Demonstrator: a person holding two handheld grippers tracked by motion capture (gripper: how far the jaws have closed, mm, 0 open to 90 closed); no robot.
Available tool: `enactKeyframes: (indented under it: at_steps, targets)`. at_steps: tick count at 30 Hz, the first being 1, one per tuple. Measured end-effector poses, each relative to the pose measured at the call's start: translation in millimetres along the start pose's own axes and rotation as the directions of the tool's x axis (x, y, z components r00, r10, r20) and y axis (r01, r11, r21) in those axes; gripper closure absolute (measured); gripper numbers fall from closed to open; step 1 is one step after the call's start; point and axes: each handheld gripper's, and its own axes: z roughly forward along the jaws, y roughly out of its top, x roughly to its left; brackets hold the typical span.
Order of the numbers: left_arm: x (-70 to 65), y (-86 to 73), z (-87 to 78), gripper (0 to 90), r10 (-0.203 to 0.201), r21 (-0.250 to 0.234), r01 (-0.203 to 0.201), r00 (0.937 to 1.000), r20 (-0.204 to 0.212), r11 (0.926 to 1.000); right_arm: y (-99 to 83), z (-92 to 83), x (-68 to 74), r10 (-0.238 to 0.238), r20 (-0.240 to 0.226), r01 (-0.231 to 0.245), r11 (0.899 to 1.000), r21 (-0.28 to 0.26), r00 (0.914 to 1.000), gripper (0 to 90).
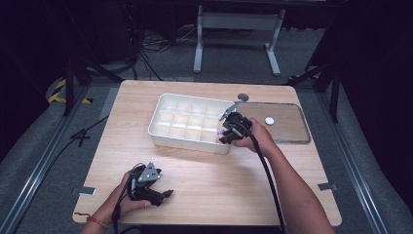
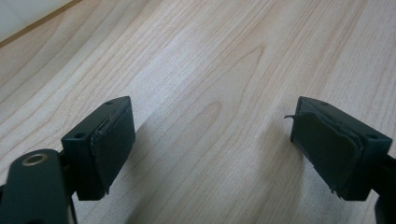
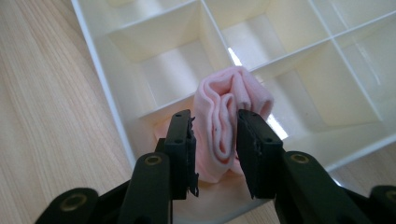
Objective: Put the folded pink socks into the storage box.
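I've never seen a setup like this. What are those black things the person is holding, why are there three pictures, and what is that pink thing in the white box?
A person holds a hand tool with two black jaws in each hand. One picture looks down on the wooden table from above; the other two come from small cameras riding on each tool, looking along its jaws. The left gripper rests low over bare wood, jaws wide apart, holding nothing. The right gripper is at a near corner cell of the white divided tray, with a folded pink cloth between its jaws; whether the pads press on the cloth is hard to tell. Beside the tray lies a clear lid with a small white disc on it.
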Motion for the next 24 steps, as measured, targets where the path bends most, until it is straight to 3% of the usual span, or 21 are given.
enactKeyframes:
  at_steps: [9, 24]
  targets:
    - [0.1, 0.0, -0.1, 14.2, 0.002, 0.001, -0.002, 1.0, 0.0, 1.0, -1.1, -12.3, 4.6, -0.015, 0.015, 0.015, 0.999, -0.042, 0.9998, 65.3]
    - [0.2, 0.1, -0.1, 14.1, 0.004, 0.003, -0.004, 1.0, -0.001, 1.0, -8.3, -31.7, 12.2, -0.03, 0.067, 0.036, 0.994, -0.104, 0.9973, 56.1]
